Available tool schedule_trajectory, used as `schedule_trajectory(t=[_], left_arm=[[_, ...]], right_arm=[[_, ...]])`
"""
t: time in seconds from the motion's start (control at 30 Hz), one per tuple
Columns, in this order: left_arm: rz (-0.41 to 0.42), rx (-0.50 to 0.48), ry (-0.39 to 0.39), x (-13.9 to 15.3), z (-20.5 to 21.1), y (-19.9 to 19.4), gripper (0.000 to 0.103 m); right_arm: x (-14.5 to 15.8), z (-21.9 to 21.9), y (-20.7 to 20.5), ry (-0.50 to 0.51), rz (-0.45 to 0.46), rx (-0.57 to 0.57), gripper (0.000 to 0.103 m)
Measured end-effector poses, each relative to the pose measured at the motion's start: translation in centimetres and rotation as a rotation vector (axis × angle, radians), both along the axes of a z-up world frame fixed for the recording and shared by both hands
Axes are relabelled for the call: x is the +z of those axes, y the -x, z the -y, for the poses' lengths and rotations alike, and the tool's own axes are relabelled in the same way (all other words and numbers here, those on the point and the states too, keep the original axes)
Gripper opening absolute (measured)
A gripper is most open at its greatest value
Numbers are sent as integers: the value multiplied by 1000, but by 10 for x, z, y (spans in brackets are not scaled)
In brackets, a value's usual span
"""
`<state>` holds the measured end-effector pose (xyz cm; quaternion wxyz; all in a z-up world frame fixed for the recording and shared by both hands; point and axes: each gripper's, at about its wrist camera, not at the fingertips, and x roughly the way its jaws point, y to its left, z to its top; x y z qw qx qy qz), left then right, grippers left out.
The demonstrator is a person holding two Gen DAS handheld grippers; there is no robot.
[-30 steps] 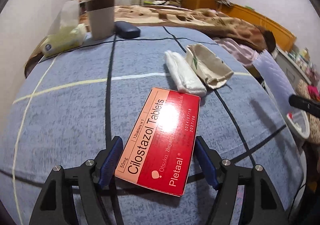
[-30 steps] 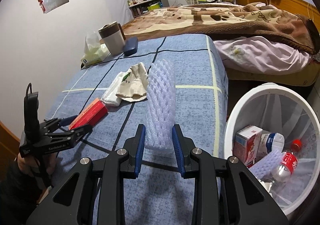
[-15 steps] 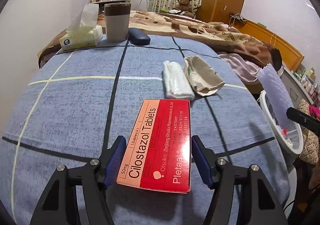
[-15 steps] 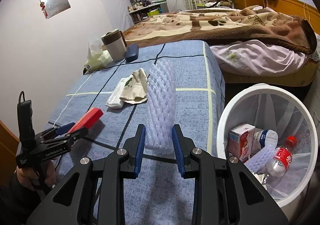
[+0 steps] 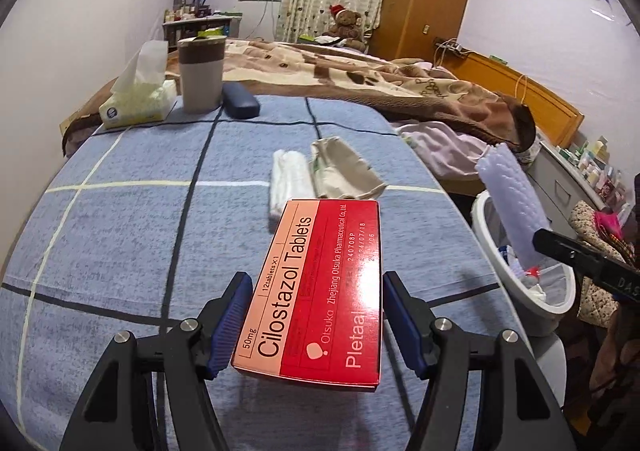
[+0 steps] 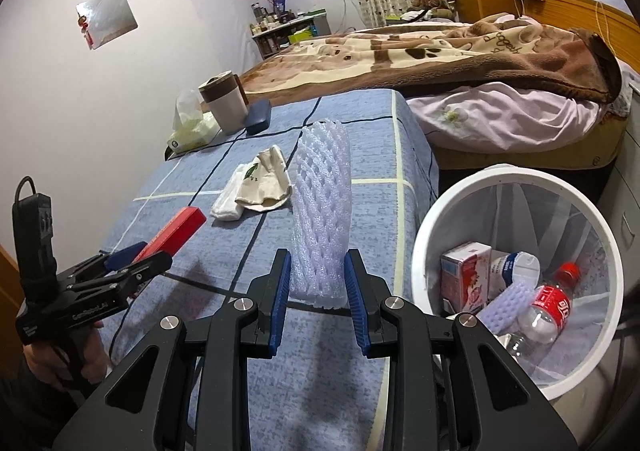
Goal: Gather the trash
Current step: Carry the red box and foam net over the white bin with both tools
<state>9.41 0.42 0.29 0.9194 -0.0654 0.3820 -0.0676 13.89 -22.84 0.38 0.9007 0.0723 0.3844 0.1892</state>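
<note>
two grippers carrying trash over a blue bedspread

a blue checked bedspread [image 5: 120,235] is lying under both tools. the left gripper [image 5: 316,321] is clamping a red tablet box [image 5: 320,291] by its long edges, lifted above the cover. the right gripper [image 6: 318,293] is squeezing a white foam net sleeve [image 6: 322,219] upright, beside the white trash bin [image 6: 420,247] holding a carton and bottles.

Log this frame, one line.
left gripper: holds tablet box | right gripper: holds foam net | trash bin: beside table, part-filled
</note>
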Motion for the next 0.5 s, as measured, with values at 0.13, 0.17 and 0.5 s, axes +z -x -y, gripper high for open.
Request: schedule_trajectory(t=[0.13, 0.17, 0.5], left_arm=[[11, -20, 1, 5, 8, -1, 66], [13, -24, 2, 6, 11, -1, 66], [42, -98, 11, 17, 41, -9, 66]], right_arm=[[0, 4, 2, -2, 3, -9, 29], [1, 5, 2, -2, 3, -12, 29], [3, 23, 6, 0, 11, -65, 29]])
